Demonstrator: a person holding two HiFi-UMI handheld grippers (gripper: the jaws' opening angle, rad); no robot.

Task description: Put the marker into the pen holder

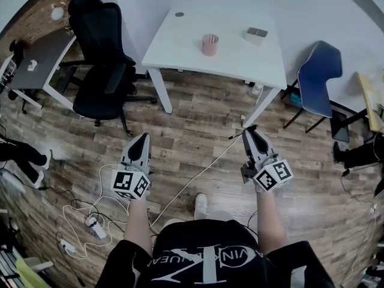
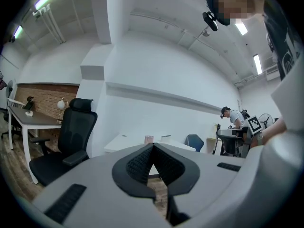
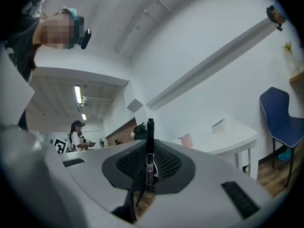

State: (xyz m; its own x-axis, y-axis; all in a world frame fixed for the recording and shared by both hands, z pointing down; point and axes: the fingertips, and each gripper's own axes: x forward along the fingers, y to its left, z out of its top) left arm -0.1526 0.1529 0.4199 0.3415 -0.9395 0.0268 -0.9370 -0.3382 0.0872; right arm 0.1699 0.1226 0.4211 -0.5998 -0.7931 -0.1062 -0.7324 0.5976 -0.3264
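Right gripper (image 1: 250, 129) pinches slim black marker (image 3: 150, 129) upright, clear to me only in its own view. Head view puts pink ribbed pen holder (image 1: 210, 44) upper centre on white table (image 1: 180, 47) (left gripper (image 2: 153, 148) pressed together, empty).

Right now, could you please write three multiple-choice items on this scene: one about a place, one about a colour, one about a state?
1. Where does the pen holder stand?
A. on the white table
B. on the floor
C. on the black office chair

2. What colour is the chair at the table's right end in the head view?
A. red
B. blue
C. green

3. What is between the jaws of the right gripper?
A. nothing
B. the black marker
C. a white cable

Answers: 1 A, the pink holder stands on the tabletop; 2 B, its seat and back are blue; 3 B, the right gripper view shows the pads pressed on the marker.
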